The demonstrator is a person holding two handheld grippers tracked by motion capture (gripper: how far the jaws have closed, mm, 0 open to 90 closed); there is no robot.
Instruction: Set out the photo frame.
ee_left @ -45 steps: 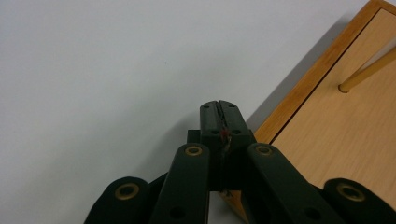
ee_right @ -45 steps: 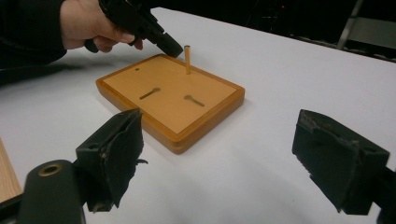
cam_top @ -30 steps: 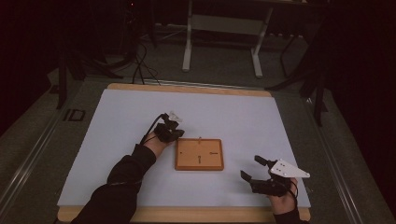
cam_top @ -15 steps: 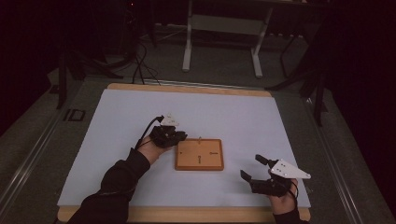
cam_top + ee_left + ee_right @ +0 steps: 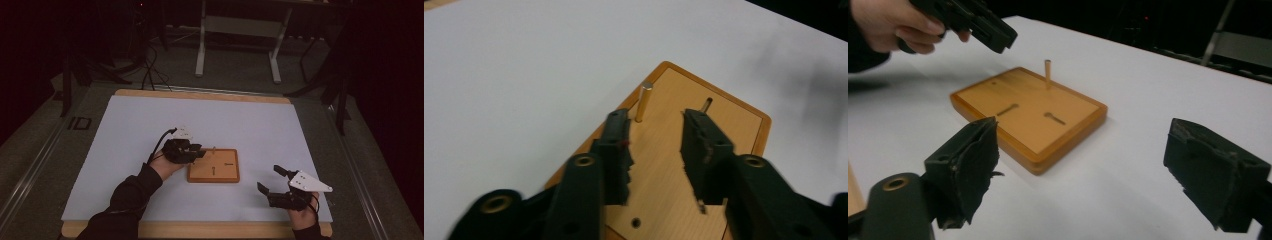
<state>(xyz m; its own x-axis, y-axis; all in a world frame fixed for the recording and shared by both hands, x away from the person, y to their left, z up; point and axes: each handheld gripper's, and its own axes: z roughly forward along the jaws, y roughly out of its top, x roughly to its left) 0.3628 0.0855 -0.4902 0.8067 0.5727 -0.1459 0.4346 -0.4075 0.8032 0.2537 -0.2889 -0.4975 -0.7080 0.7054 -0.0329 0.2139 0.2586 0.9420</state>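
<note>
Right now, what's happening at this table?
A person holds a gripper in each hand over a white table. The left gripper hangs open above a small wooden board, jaws pointing toward an upright brass peg near the board's edge; nothing is between the jaws. Two more pegs lie flat on the board. The right gripper sits open off to the side, apart from the board.

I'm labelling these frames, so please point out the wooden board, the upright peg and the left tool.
wooden board (image 5: pixel 220 172): high view, bare top face.
upright peg (image 5: pixel 643 102): left gripper view, middle of its shaft.
left tool (image 5: pixel 655 137): left gripper view, midway between its fingertips.
</note>
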